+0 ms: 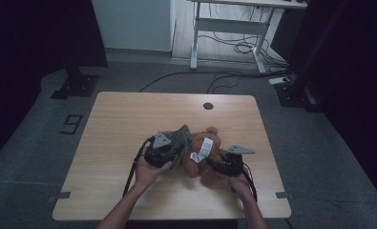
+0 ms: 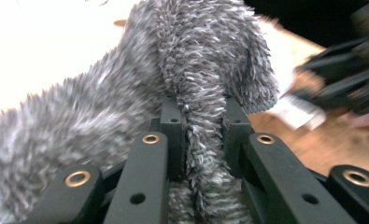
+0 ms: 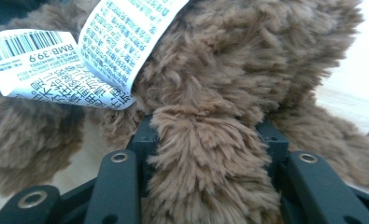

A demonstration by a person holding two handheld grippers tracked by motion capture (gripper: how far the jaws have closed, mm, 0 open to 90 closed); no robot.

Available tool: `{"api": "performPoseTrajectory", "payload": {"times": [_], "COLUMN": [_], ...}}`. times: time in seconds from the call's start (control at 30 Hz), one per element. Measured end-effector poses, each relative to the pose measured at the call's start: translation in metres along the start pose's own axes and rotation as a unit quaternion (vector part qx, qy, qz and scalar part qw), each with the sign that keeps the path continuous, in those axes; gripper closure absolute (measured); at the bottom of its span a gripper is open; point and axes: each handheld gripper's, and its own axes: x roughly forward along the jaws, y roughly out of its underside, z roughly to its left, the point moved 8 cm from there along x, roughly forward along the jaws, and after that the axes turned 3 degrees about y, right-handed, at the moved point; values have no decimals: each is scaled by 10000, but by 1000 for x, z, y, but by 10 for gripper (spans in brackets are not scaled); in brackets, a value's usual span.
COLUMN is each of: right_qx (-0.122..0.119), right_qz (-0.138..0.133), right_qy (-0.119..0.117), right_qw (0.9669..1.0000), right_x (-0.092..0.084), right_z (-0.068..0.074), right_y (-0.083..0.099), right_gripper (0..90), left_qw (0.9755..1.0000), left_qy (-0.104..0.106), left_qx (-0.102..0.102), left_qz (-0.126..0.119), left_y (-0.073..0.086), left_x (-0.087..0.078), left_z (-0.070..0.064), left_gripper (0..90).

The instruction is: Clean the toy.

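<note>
Brown plush bear [image 1: 206,155] lies at the lower centre of the high view, on the near half of the wooden table [image 1: 124,119], with a grey plush garment [image 1: 179,140] draped against its left side. White tags [image 1: 204,149] lie across the bear's middle. The left gripper [image 1: 172,151] sits at the grey fabric, the person's left hand [image 1: 147,171] below it; the right gripper [image 1: 214,161] is at the bear's lower right, held by the right hand [image 1: 238,181].

Left gripper view: the left gripper [image 2: 203,126] is clamped on a narrow fold of the grey plush garment [image 2: 201,60], which rises from the jaws into the upper centre of the frame. The other gripper shows blurred at the right edge.

Right gripper view: the right gripper [image 3: 210,135] is closed on a thick roll of the brown plush bear [image 3: 247,60], fur bulging between the jaws at lower centre. The white tags [image 3: 79,56], printed with text and a barcode, hang at the upper left.
</note>
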Motion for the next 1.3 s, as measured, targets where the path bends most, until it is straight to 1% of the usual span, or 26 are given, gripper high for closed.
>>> {"api": "performPoseTrajectory", "payload": {"times": [0.07,0.1,0.13,0.17,0.23,0.3,0.33,0.4,0.43,0.47,0.5,0.53,0.57,0.67,0.7,0.73,0.83,0.9,0.93,0.97,1.0,1.03,1.1,1.17,1.23,1.3], "right_qx": [-7,-11,-34,-53,-121,-139,-145,-111,-86,-67,-83,-102,-99,-63,-58,-48,-9,4,37,65,68,59,49,52,60,57], "right_qz": [18,19,44,54,51,75,76,142,116,97,93,98,100,98,96,93,67,68,65,58,56,53,58,62,60,61], "right_qy": [-35,-44,-50,-44,-38,-37,-37,-9,-62,-106,-107,-95,-83,-101,-104,-106,-144,-169,-195,-218,-219,-216,-220,-229,-242,-254], "right_qw": [10000,10000,10000,10000,9999,9999,9999,9998,9999,9999,9999,9999,9999,9999,9999,9999,9999,9998,9998,9997,9997,9997,9997,9997,9997,9996], "right_x": [0,0,0,0,-1,-3,-3,-3,-3,-3,-3,-4,-4,-4,-4,-4,-4,-4,-4,-4,-4,-4,-4,-4,-4,-4], "right_z": [3,5,6,7,8,8,7,4,3,3,3,3,3,3,3,3,4,3,3,3,3,3,4,4,4,4], "right_y": [1,1,2,3,4,6,7,10,11,11,11,11,11,11,11,11,11,11,11,11,11,11,11,11,11,11], "right_gripper": [549,549,550,553,561,571,577,590,595,598,599,601,601,603,603,603,603,603,603,603,603,602,603,602,602,602], "left_qw": [9999,9997,9995,9993,9986,9979,9979,9981,9982,9985,9989,9990,9990,9978,9973,9972,9974,9968,9962,9957,9951,9949,9944,9942,9931,9916], "left_qy": [138,195,245,312,428,374,374,432,425,377,264,105,-27,-376,-480,-516,-589,-658,-678,-668,-614,-592,-623,-662,-689,-728], "left_qx": [97,139,167,153,127,122,43,-70,-105,-89,-52,12,17,19,-7,-45,-272,-408,-532,-633,-762,-810,-844,-844,-943,-1053], "left_qz": [-1,27,68,113,283,520,530,436,400,391,397,430,448,550,547,534,317,187,151,117,101,114,76,94,116,158], "left_y": [-11,-16,-21,-26,-33,-29,-24,-19,-18,-17,-16,-15,-13,-2,2,6,14,20,26,30,35,40,44,46,50,57], "left_x": [4,10,17,26,46,66,75,77,74,70,66,60,54,34,27,20,-3,-16,-21,-23,-24,-25,-25,-27,-29,-30], "left_z": [-12,-18,-23,-28,-36,-39,-39,-37,-35,-32,-29,-24,-17,5,13,21,40,51,58,62,66,68,71,74,79,85], "left_gripper": [755,755,754,754,752,750,750,751,752,754,754,755,756,756,756,757,757,756,756,755,755,755,755,755,754,754]}}
